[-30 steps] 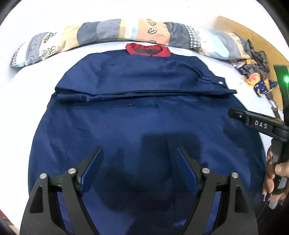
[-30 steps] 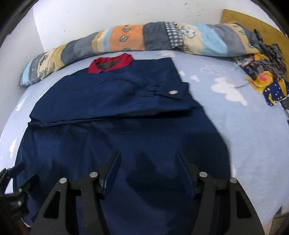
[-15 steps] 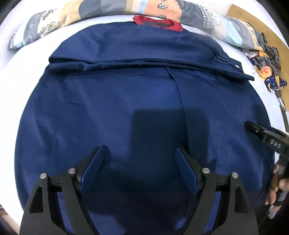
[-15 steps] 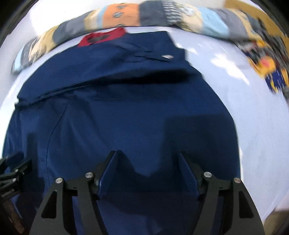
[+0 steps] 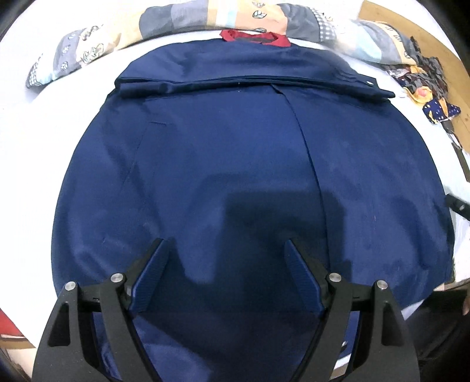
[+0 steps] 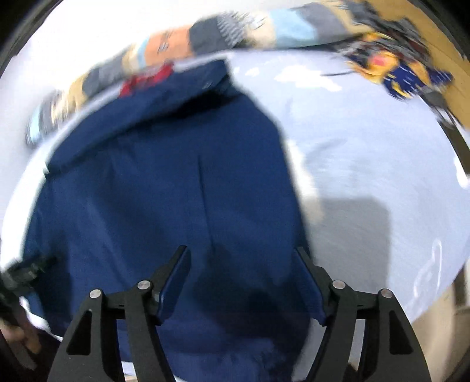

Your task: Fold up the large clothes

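Note:
A large navy garment (image 5: 235, 152) with a red collar (image 5: 255, 36) lies flat on the white bed, its sleeves folded across the chest. My left gripper (image 5: 226, 255) is open and empty, low over the garment's near hem area. My right gripper (image 6: 242, 263) is open and empty, over the garment's (image 6: 164, 199) near right part by its right edge; this view is blurred by motion. The right gripper's tip (image 5: 458, 205) shows at the far right of the left wrist view. The left gripper (image 6: 20, 276) shows dimly at the left edge of the right wrist view.
A long patchwork bolster (image 5: 205, 17) lies along the far edge of the bed behind the collar. A pile of patterned cloth (image 5: 426, 85) sits at the far right by a wooden board (image 5: 411, 26). Bare sheet (image 6: 367, 176) lies to the right of the garment.
Both grippers have moved down and closer to the garment's near part. The right gripper has swung toward the garment's right edge, and its view is now blurred. Both stay open.

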Available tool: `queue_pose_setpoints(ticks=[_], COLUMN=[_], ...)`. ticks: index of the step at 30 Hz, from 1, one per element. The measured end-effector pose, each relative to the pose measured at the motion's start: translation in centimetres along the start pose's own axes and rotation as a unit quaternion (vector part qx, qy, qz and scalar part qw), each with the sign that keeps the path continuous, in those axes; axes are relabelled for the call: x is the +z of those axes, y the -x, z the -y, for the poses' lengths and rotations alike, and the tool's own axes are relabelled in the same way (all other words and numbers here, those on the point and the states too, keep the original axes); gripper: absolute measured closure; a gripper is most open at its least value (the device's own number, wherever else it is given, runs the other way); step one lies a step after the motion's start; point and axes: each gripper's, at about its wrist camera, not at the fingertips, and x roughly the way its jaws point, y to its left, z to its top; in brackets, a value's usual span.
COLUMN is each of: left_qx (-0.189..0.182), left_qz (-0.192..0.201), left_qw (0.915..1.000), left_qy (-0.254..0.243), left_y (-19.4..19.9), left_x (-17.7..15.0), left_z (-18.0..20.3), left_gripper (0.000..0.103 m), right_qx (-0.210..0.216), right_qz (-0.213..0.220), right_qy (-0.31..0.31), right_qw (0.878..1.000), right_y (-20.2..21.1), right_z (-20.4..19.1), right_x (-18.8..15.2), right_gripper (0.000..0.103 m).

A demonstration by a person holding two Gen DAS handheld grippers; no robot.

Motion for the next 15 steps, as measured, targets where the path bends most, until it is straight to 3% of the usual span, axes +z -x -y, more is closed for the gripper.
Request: queue_pose_setpoints(ticks=[2, 5, 8, 11, 14, 15], left_qx=[0.0, 0.022, 0.032, 0.002, -0.023, -0.029], left_qz=[0.006, 0.014, 0.034, 0.048, 0.066, 0.071], left_qw=[0.9999, 0.9976, 0.994, 0.995, 0.9966, 0.9968], left_qy=[-0.013, -0.064, -0.099, -0.088, -0.044, -0.023], left_y=[0.1, -0.1, 0.8, 2.3, 3.8, 4.2], left_x=[-0.8, -2.2, -3.2, -3.4, -3.1, -3.0], left_z=[-0.1, 0.7, 1.3, 0.1, -2.9, -4.2], left_gripper=[0.022, 0.02, 0.019, 0.019, 0.019, 0.019], right_qx=[0.02, 0.031, 0.069, 0.121, 0.166, 0.169], right_qz=[-0.01, -0.062, -0.095, -0.098, -0.092, -0.087], right_qy=[-0.039, -0.098, -0.113, -0.119, -0.136, -0.135], right_qw=[0.999, 0.993, 0.987, 0.981, 0.972, 0.973], right_y=[0.8, -0.8, -2.1, -1.7, -1.2, -1.0], right_z=[2.1, 4.6, 5.1, 5.0, 5.0, 5.0], right_x=[-0.8, -2.2, -3.2, -3.6, -4.1, -4.2], right_gripper=[0.031, 0.029, 0.031, 0.032, 0.036, 0.043])
